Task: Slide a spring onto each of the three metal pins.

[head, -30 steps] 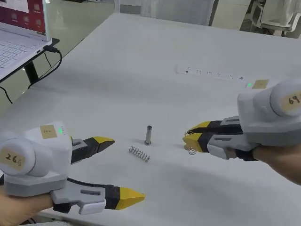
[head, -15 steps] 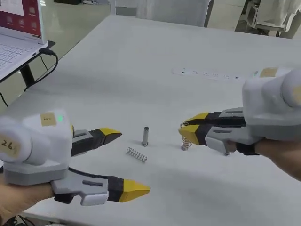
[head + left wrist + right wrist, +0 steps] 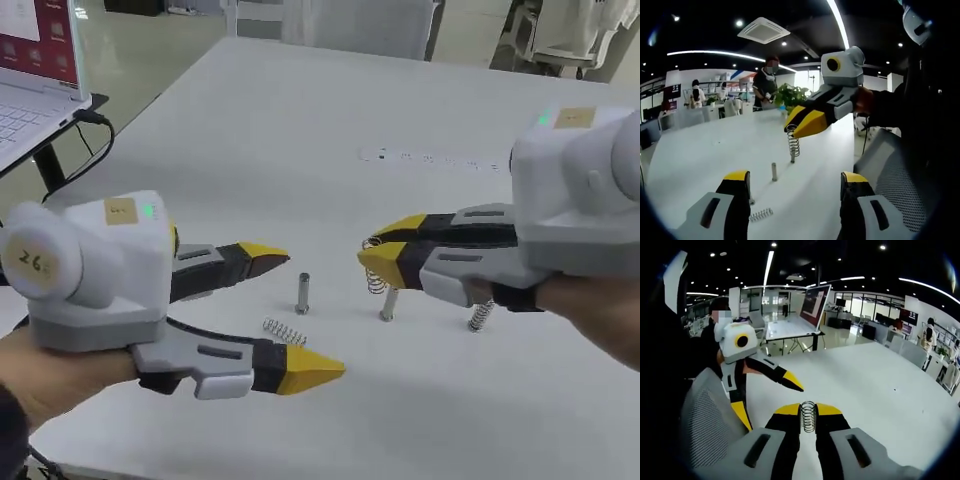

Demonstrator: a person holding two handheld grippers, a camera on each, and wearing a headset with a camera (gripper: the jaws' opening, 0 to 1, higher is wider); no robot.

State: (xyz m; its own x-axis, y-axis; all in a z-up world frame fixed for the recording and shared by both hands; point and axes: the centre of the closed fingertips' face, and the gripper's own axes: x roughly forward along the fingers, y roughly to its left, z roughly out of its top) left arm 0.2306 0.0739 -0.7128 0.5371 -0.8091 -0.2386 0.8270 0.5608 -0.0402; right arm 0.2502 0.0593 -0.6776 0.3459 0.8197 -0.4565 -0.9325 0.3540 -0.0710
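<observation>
1. Left claw (image 3: 312,312): two tapered fingers (image 3: 225,268), each grey at the root, black at mid-length and yellow at the pointed tip.
2. Left housing (image 3: 110,285): white upper shell on a light-grey base, with rounded corners.
3. End cap (image 3: 35,262): round and white, carrying a tan sticker handwritten "26".
4. Top label (image 3: 120,210): tan and square, set beside a lit green lamp (image 3: 147,211).
5. Right claw (image 3: 372,255): same grey, black and yellow scheme. Each grey root carries an oblong dark slot (image 3: 757,450).
6. Right housing (image 3: 575,190): white, with a tan label and a green lamp on top.
7. Right sleeve (image 3: 892,107): dark fabric.
8. Left sleeve (image 3: 8,445): dark fabric.
</observation>
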